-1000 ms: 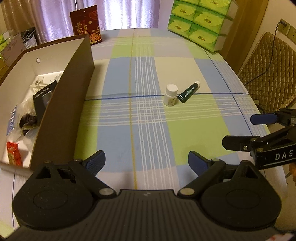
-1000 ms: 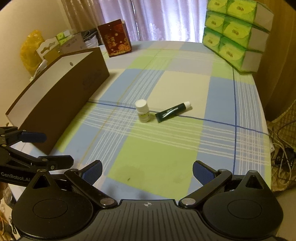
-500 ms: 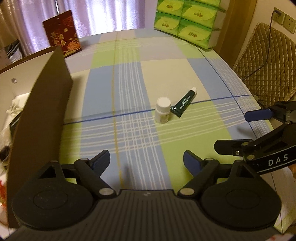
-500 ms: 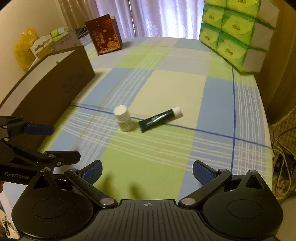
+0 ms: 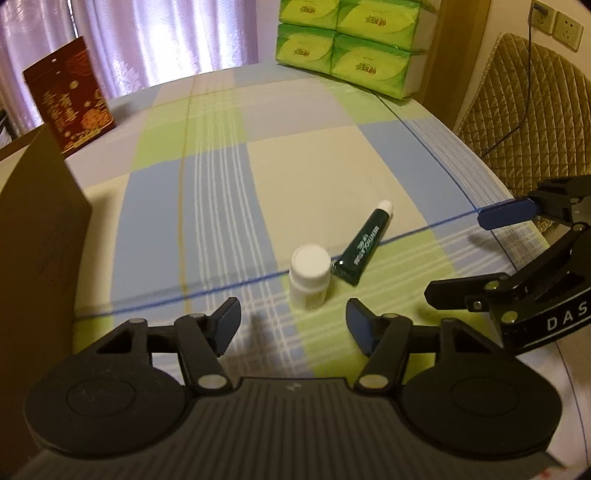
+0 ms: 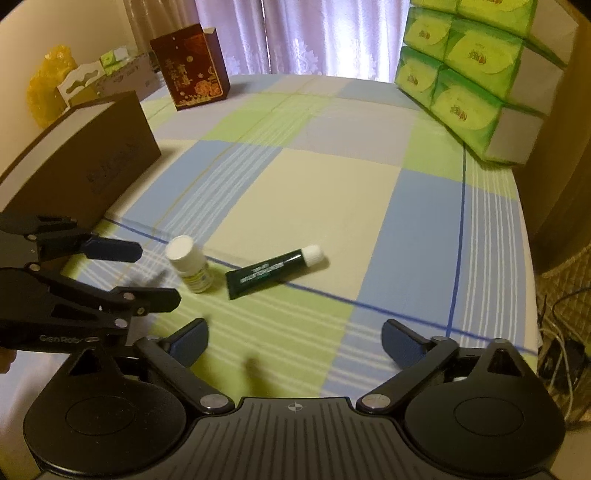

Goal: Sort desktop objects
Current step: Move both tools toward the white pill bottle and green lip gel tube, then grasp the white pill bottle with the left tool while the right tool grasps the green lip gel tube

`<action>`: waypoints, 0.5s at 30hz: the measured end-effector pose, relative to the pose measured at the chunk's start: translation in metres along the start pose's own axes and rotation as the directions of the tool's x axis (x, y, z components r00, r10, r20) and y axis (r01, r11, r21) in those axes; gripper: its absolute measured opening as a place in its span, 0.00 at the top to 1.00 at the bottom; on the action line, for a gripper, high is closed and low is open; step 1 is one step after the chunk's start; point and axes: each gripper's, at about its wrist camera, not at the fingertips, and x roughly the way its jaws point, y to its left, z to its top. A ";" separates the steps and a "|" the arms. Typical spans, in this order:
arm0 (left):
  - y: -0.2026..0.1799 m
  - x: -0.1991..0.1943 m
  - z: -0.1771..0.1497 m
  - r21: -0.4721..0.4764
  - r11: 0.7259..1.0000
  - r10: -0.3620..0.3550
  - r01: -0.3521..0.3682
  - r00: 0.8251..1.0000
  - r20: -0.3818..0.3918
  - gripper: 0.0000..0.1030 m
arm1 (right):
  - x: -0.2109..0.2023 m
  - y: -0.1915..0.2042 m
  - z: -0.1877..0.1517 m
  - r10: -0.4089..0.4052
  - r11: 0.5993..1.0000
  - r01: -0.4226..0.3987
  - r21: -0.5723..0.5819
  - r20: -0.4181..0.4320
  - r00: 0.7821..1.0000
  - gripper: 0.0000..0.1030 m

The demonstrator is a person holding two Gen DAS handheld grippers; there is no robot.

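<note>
Jaws of both the left gripper [image 5: 292, 320] and right gripper [image 6: 294, 339] gape empty above the bench [image 5: 317, 177], facing the white bottle [image 5: 309, 277] beside the green tube [image 5: 364, 244].

A checked table with boxes, curtains and a chair around it.

The table wears a soft cloth of green, blue and cream squares [image 5: 317, 177]. At the top of the left view stands a stack of bright green tissue packs [image 5: 354, 44]; the same stack fills the upper right of the right view [image 6: 476, 74]. A dark red box with gold pictures [image 5: 70, 110] stands at the upper left, in front of pale purple curtains [image 5: 166, 40]. At the right edge of the left view is a tan quilted chair back [image 5: 532, 110], with white wall sockets [image 5: 557, 22] above it. A crinkly yellow bag [image 6: 46, 88] sits at the upper left of the right view.
</note>
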 end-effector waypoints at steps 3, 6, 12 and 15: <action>-0.002 0.011 0.005 0.011 1.000 -0.011 0.011 1.000 0.009 0.58 | 0.007 -0.005 0.004 0.001 1.000 -0.001 -0.012 -0.007 1.000 0.16; -0.003 0.018 0.007 0.017 1.000 -0.008 0.008 1.000 0.029 0.61 | 0.012 -0.006 0.007 0.008 0.999 -0.008 -0.048 -0.003 1.000 0.21; 0.000 0.022 0.005 0.038 0.999 0.019 -0.021 0.999 0.049 0.78 | 0.019 -0.002 0.015 0.090 0.978 -0.079 -0.192 0.048 0.995 0.21; 0.008 0.019 0.002 0.027 0.998 0.062 -0.063 0.997 0.044 0.78 | 0.027 0.007 0.017 0.105 0.945 -0.083 -0.316 0.052 0.993 0.21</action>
